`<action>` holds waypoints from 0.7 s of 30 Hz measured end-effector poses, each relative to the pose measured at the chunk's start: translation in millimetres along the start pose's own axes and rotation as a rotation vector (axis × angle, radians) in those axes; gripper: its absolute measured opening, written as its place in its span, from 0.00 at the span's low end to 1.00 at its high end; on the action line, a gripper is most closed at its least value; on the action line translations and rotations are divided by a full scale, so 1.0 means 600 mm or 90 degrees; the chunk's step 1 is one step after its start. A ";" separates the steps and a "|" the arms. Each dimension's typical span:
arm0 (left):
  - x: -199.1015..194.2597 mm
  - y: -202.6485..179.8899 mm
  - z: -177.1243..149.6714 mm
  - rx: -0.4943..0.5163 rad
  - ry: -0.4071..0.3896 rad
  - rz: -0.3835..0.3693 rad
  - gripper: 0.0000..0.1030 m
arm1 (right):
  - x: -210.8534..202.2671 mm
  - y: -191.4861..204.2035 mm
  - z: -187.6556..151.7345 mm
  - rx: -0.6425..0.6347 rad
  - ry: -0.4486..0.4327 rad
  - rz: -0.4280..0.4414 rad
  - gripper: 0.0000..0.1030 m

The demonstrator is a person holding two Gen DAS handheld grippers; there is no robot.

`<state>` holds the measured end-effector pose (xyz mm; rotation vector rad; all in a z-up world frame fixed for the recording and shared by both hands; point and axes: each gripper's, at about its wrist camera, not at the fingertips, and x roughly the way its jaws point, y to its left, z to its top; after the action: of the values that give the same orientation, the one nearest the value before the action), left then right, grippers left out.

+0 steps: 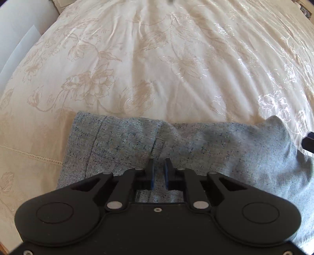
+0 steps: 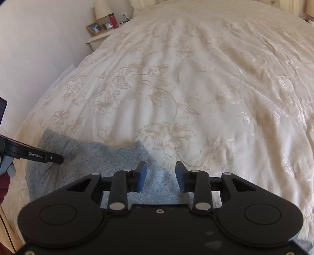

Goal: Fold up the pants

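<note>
**A:** Status? Where are the pants (image 1: 176, 145)?

**B:** Lower half of both views, a grey-blue speckled bundle lying on the cream bedspread (image 1: 157, 68), already folded at least once by the look of it. Its right corner is humped up, not flat.

**A:** Jaws?

**B:** Left gripper (image 1: 159, 166): narrow gap between the pads, pointing steeply down over the cloth near a seam. Can't tell if it's pinching a layer or just sitting above it. Right gripper (image 2: 161, 173): clearly spread, nothing between the pads, hanging over the right end of the bundle where cloth meets bedspread.

**A:** Risks?

**B:** Three, my read:
- If the left is only holding the top layer, any pull peels that layer and undoes the fold.
- The raised right corner: nothing holds it now, so it may stay bunched and leave the fold uneven.
- The right gripper sits at the cloth edge; closing there could catch bedspread along with the pants.

**A:** Counts?

**B:** One pair of pants, one bedspread, two grippers. In the upper left of the right view, a nightstand (image 2: 98, 38) with one lamp (image 2: 102, 8), one red bottle (image 2: 113, 20) and one picture frame (image 2: 95, 27); smaller bits there are too small to call.
</note>
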<state>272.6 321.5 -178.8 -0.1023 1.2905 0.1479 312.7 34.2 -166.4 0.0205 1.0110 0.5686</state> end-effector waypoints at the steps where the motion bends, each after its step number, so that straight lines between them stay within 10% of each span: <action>1: -0.007 -0.006 0.002 0.004 0.001 -0.006 0.19 | 0.013 0.004 0.008 -0.025 0.013 0.017 0.36; 7: -0.054 -0.026 0.025 0.008 -0.015 -0.038 0.19 | 0.089 0.034 0.017 -0.161 0.088 0.042 0.34; 9: -0.066 -0.029 0.034 0.007 -0.024 -0.045 0.19 | 0.074 0.046 0.010 -0.174 0.074 0.066 0.04; 21: -0.056 -0.137 0.066 0.096 0.011 -0.124 0.19 | -0.003 0.166 -0.092 -0.241 0.031 0.060 0.03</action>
<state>315.0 245.3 -136.4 -0.1004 1.2972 -0.1177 223.5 105.0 -167.8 -0.2828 0.9397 0.8431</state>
